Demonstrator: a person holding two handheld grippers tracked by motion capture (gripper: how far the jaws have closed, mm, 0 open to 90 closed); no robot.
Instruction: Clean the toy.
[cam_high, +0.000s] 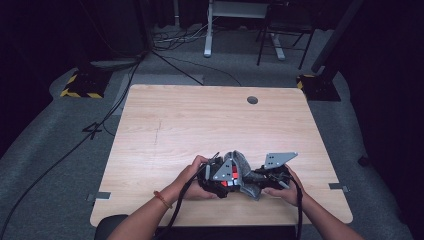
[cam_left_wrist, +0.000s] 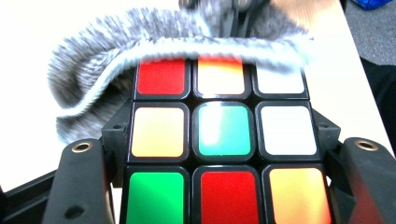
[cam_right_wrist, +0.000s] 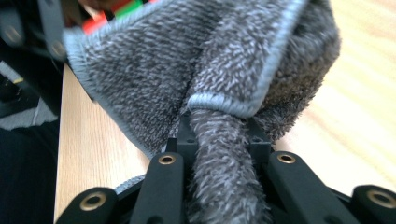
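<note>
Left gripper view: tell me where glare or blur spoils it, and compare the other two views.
Left gripper view: glare washes the puzzle cube's centre tiles, the table is blown out white, and the grey cloth is smeared. Right gripper view: the cloth's pile is sharp, the table behind soft. High view: dim surroundings, evenly lit table.

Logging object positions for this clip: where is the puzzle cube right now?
The puzzle cube sits between the left gripper's jaws at the table's near edge, its far side against the grey cloth.
</note>
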